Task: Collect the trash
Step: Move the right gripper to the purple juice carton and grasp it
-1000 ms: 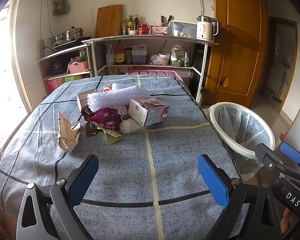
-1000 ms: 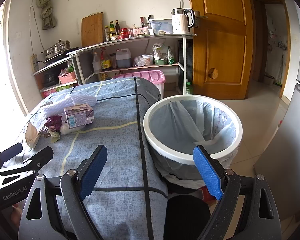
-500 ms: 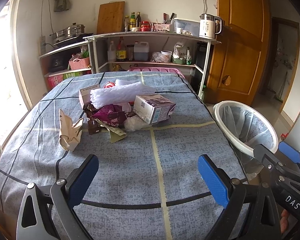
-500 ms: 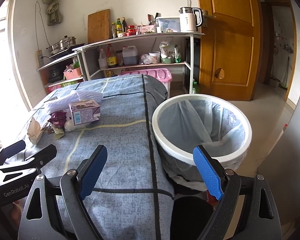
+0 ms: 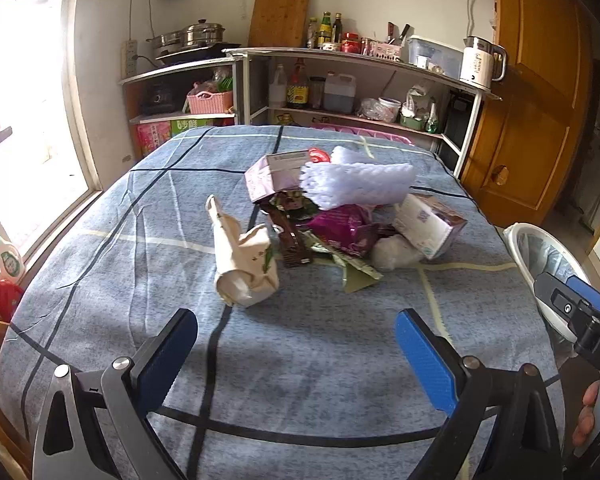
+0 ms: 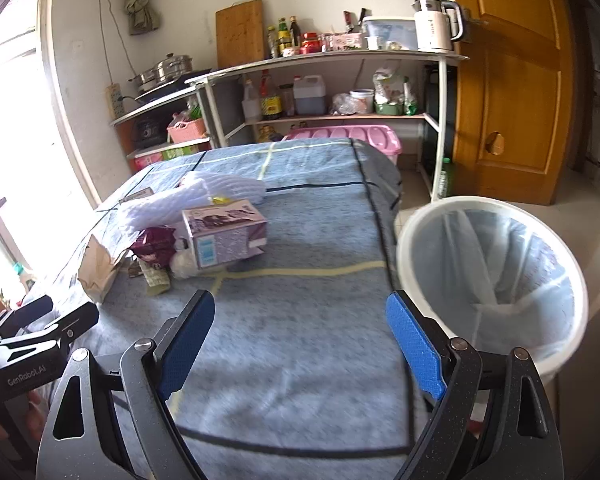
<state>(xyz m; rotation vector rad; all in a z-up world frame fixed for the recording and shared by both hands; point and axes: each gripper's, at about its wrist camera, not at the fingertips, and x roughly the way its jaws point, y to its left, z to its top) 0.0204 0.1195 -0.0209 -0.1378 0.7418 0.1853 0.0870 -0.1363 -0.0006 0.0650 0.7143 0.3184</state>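
Trash pile of boxes, wrappers and crumpled beige paper bag (image 5: pixel 246 258) is looming closer ahead of the empty, released left hand-held gripper (image 5: pixel 296 348); right hand-held gripper (image 6: pixel 300 340), likewise released, is nearing too, white lined bin (image 6: pixel 492 276) beside it.

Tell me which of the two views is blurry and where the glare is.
Right wrist view: motion blur smears the tablecloth and bin rim. Left wrist view: sharper. Both: the window on the left is blown out white.

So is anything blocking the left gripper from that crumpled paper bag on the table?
Nothing visible does. The left gripper is open, and only bare blue cloth lies between it and the crumpled paper bag, the nearest piece of the pile.
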